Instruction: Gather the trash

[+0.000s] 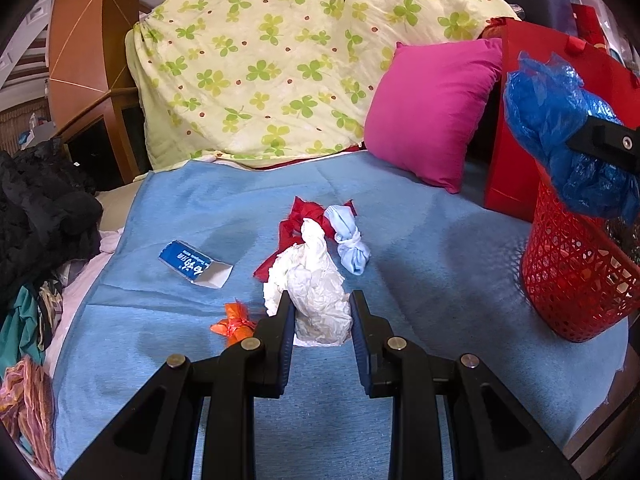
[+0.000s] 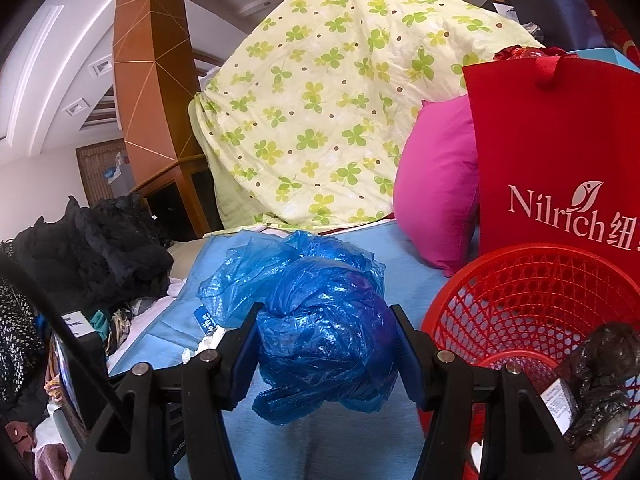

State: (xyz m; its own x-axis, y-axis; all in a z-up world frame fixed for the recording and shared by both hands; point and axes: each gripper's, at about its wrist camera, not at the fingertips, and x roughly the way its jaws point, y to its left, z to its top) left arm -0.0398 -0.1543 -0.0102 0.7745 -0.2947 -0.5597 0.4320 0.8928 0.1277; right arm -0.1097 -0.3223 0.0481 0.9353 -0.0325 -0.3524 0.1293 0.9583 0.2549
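On the blue blanket lies a crumpled white paper, and my left gripper is shut on its near end. Behind it are a red scrap and a knotted light-blue bundle. To its left are an orange wrapper and a small blue-and-white carton. My right gripper is shut on a bunched blue plastic bag and holds it above the blanket, just left of the red mesh basket. A dark plastic bag sits in the basket.
A pink pillow and a clover-print quilt rise at the back. A red paper bag stands behind the basket. Black clothing is piled off the blanket's left edge, with more fabric below it.
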